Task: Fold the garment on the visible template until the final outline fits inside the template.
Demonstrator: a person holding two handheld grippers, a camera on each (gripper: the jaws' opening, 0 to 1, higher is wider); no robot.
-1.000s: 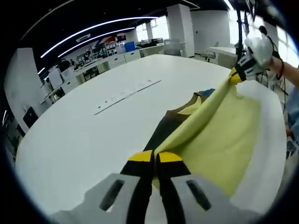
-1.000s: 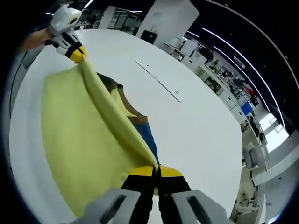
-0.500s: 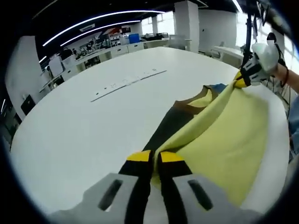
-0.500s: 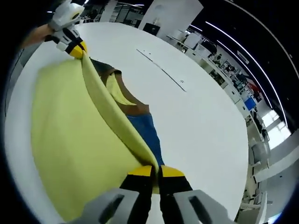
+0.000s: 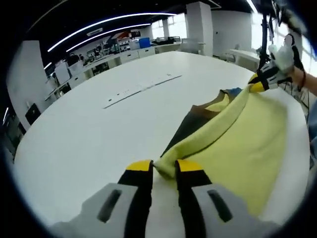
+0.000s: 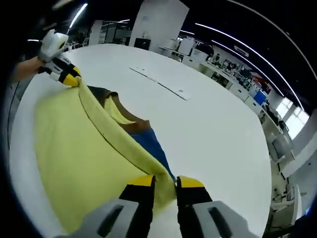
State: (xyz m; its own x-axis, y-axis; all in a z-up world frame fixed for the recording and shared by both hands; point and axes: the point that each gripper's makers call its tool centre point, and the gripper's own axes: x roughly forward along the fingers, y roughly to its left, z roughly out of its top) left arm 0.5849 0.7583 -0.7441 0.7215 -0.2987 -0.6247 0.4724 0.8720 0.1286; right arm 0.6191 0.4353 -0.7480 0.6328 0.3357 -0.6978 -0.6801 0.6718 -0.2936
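Yellow garment (image 5: 237, 144) fold edge runs lengthwise from left gripper (image 5: 165, 167) to right gripper (image 6: 165, 182). Both sets of jaws stand parted around it, on the white table (image 5: 99, 129).

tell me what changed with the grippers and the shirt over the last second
Both grippers have opened: the left gripper and right gripper were clamped on the yellow shirt's folded edge and now stand apart, the edge lying loose between them. The shirt stays on the white table.

Broad bare table (image 5: 84, 134) open left of garment (image 5: 237, 144) in left gripper view; only a flat strip (image 5: 141, 88) there. Far counters (image 6: 218, 74) well clear.
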